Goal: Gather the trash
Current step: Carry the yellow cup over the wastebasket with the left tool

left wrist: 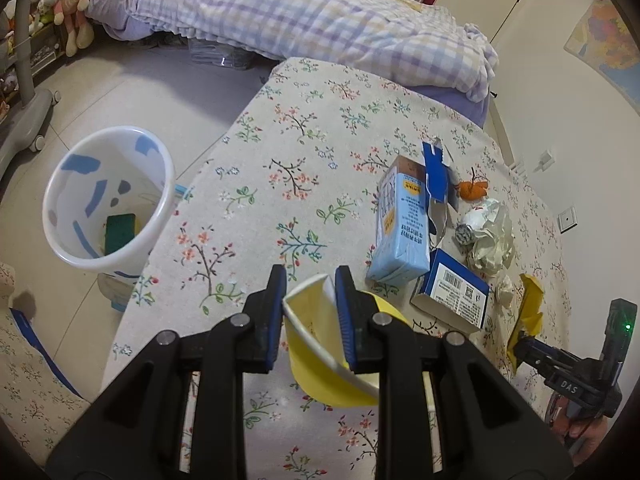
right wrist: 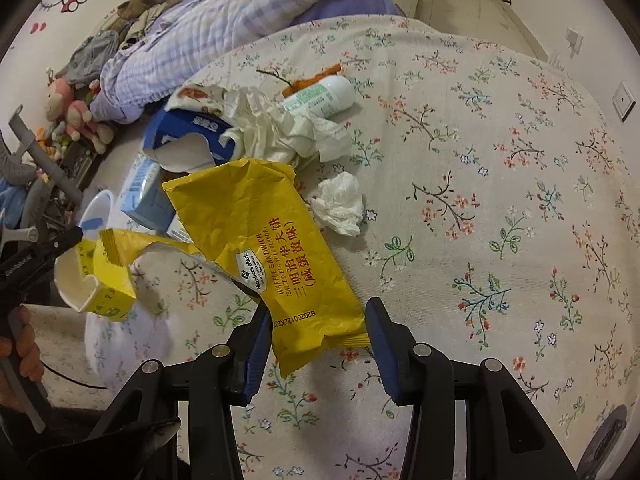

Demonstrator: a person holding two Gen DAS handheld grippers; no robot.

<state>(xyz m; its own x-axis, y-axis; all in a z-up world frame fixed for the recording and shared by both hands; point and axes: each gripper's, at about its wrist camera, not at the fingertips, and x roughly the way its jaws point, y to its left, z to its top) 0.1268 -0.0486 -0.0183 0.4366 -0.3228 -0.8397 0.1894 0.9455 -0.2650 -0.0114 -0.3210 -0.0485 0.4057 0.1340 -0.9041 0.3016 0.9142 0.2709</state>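
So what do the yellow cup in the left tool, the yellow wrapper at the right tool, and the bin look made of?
Yellow cup: likely paper, matte; its rim is squashed and creased.
Yellow wrapper: thin printed film, slightly glossy, wrinkled, with crimped ends.
Bin: smooth white plastic, probably; glossy rolled rim.

Both wrist cameras look down along their jaws, close over the floral-clothed table (left wrist: 304, 128), sharing the blue torn cardboard box (left wrist: 450, 292) (right wrist: 188, 136) between them.

The yellow paper cup (left wrist: 320, 360) hides its base behind the left gripper's jaws. The green sponge (left wrist: 120, 232) sits partly hidden behind the bin (left wrist: 60, 184) rim.
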